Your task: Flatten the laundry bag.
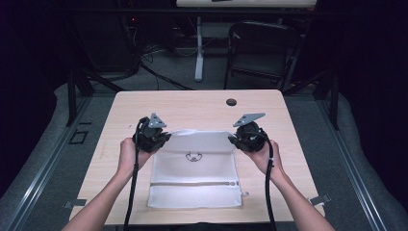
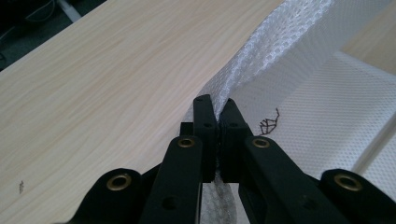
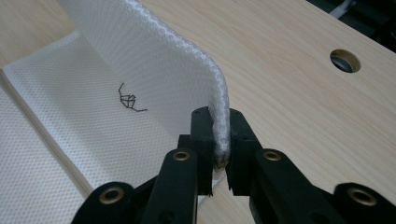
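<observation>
- High view: my left gripper (image 1: 161,138) and right gripper (image 1: 235,139) each clamp a far corner of the white mesh bag (image 1: 195,185).
- The bag lies on the table (image 1: 144,103), its far edge lifted between my grippers.

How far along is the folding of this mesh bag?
Done: both far corners of the mesh bag are gripped, left gripper and right gripper shut on them. In hand: the far edge is lifted off the table. Left: carrying that edge toward the zipper side and laying it flat.
</observation>
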The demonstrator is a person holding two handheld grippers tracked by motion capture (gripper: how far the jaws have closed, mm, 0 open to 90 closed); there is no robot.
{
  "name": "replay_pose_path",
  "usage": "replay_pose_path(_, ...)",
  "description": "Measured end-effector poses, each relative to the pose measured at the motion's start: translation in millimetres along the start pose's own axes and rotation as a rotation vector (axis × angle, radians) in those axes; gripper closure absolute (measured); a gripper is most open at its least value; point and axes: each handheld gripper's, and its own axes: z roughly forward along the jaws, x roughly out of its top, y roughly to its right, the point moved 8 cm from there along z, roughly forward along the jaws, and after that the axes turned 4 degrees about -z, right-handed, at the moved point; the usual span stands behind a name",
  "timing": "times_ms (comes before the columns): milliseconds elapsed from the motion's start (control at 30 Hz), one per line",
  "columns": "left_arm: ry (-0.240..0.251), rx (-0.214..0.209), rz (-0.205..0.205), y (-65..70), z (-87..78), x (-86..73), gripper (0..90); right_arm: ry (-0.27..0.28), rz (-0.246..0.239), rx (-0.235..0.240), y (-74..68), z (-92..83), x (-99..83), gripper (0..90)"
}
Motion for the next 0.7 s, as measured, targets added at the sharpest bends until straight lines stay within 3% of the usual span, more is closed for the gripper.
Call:
replay_pose_path(433, -0.026, 0.028, -0.019, -12.6, 30.1, 4.4, 88.8, -0.026, 0.069, -0.010, 19.2, 28.6, -2.8, 82.5)
replay_pose_path(700, -0.043, 0.052, -0.027, -21.3, 46.5, 7.4, 88.7, -0.005, 0.099, -0.023, 26.4, 19.0, -3.9, 68.1)
